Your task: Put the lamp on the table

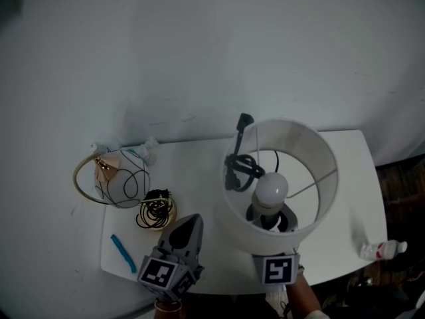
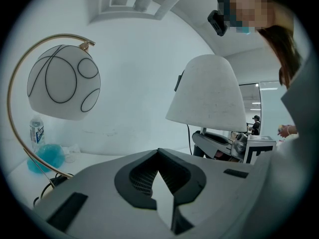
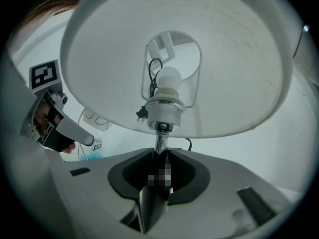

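Observation:
The lamp has a white drum shade (image 1: 302, 145), a bulb (image 1: 272, 187) and a black cord with plug (image 1: 240, 165) draped over the shade's rim. It is over the right half of the white table (image 1: 348, 171). My right gripper (image 3: 160, 156) is shut on the lamp's chrome stem (image 3: 159, 139) just under the socket; in the head view only its marker cube (image 1: 277, 270) shows below the shade. Whether the lamp's base rests on the table is hidden. My left gripper (image 1: 190, 222) is shut and empty at the table's front, left of the lamp (image 2: 209, 91).
A second lamp, a white globe (image 1: 124, 182) on a gold arc (image 2: 15, 103), stands at the table's left end with a coiled black cord (image 1: 156, 210) beside it. A blue strip (image 1: 123, 252) lies near the front left corner. A plastic bottle (image 1: 382, 250) lies on the floor at the right.

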`<state>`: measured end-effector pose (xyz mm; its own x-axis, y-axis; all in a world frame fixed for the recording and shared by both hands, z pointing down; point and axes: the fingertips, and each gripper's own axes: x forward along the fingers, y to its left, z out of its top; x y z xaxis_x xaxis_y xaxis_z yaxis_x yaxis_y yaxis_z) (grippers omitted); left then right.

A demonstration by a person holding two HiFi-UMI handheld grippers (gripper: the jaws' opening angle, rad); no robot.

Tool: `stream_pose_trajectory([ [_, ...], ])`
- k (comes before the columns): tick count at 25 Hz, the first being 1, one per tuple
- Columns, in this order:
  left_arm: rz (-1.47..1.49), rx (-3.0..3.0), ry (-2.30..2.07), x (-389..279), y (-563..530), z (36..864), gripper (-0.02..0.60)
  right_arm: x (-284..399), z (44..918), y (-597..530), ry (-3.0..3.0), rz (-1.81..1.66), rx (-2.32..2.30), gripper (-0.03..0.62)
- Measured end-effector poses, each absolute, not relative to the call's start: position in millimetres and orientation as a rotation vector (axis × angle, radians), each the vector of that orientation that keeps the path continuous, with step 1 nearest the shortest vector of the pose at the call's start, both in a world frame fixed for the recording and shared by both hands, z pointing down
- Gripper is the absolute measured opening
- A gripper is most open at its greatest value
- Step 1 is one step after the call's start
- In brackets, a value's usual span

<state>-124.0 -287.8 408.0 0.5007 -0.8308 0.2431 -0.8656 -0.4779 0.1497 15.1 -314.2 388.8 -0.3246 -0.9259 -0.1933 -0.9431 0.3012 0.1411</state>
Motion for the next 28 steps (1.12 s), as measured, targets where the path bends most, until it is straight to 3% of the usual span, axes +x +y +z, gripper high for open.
stream_pose_trajectory([
  [28, 0.235, 2.449, -1.427, -133, -298, 443, -0.002, -1, 435, -341, 2.534, 0.340, -1.786, 0.085],
])
